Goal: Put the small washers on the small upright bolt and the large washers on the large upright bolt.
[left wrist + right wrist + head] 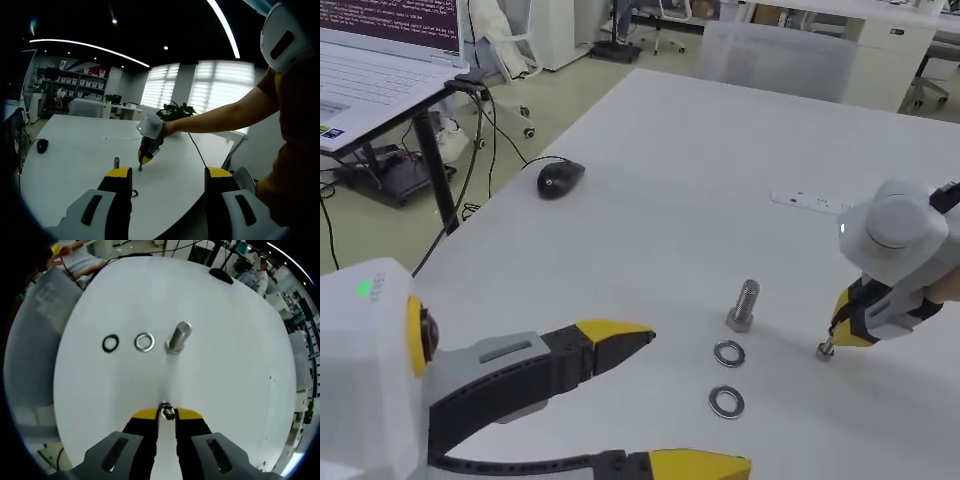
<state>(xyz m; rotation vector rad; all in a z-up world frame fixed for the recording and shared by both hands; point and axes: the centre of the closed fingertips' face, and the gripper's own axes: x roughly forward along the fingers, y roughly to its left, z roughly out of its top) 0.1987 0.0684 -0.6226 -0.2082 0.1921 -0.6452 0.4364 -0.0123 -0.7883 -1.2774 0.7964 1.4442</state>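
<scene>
R tongs are clamping the small bolt, upright at their tips on the tabletop. L tongs, jaws apart, are hovering nearer the washers, flat just ahead; big bolt upright beyond. R gripper view is showing the pinch end-on; head view is giving it side-on.

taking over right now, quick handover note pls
Left gripper: open, holding nothing.
Right gripper: jaws closed on the small bolt; any small washers there are too small to tell.
Large bolt: upright, no washer seen on it.
Large washers: two, flat on the table beside the large bolt.
Left to do: both large washers onto the large bolt.
</scene>
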